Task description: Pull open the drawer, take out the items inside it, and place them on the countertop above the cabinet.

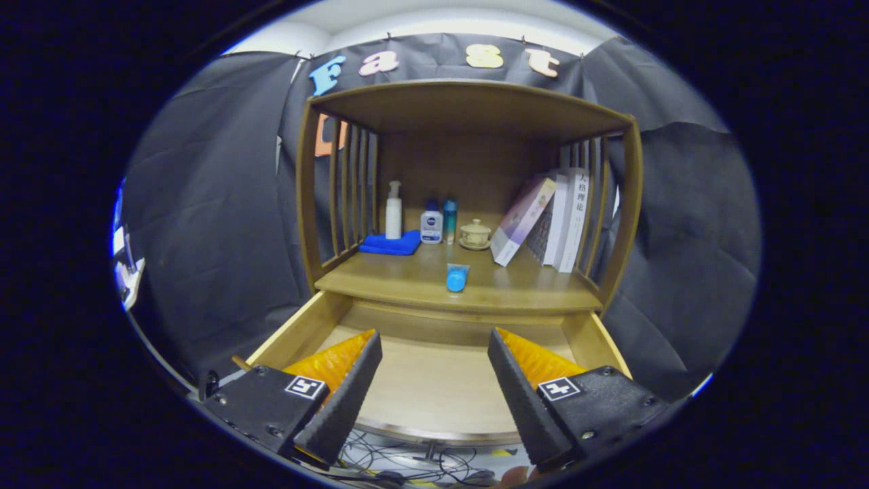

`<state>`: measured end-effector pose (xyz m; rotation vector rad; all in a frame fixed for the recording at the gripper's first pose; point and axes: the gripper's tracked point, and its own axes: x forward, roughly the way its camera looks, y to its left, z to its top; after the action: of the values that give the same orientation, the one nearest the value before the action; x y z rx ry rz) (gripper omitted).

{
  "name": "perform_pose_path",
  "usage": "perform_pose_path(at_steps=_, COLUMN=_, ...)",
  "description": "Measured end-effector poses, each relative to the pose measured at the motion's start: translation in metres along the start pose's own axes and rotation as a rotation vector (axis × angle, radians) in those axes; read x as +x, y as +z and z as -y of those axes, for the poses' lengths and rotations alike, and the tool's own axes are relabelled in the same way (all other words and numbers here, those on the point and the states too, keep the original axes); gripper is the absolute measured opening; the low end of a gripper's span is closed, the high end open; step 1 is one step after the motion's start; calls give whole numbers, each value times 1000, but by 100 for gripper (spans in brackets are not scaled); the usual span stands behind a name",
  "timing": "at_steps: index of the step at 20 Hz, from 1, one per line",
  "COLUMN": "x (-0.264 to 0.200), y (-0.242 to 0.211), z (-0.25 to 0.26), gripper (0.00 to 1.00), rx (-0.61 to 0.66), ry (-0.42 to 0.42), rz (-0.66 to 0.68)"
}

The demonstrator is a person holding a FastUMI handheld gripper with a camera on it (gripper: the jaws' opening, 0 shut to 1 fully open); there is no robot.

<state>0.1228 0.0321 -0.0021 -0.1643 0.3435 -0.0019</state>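
Your gripper (434, 380) sits w/ fingers spread apart, holding nothing, above the pulled-out drawer (434, 387); drawer floor looks bare. A blue tube (457, 278) lies on the countertop (380, 278) near its front edge, just beyond the fingers. Risk: any fwd sweep can knock the tube off into the drawer. Keep clear of the side walls.

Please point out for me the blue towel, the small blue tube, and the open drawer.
blue towel (390, 243), gripper view, middle of its folded top.
small blue tube (456, 278), gripper view, its round cap end.
open drawer (434, 387), gripper view, bare floor between the open jaws.
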Motion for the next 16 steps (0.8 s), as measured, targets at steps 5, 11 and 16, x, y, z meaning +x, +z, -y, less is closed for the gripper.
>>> perform_pose_path(at_steps=5, x=-16, y=-37, z=-15, gripper=99, rx=-7, ry=-4, rz=70)
perform_pose_path(at_steps=11, x=-16, y=-97, z=-6, gripper=99, rx=34, ry=-65, rz=106)
perform_pose_path(at_steps=16, x=-15, y=-128, z=6, gripper=99, rx=43, ry=-95, rz=135)
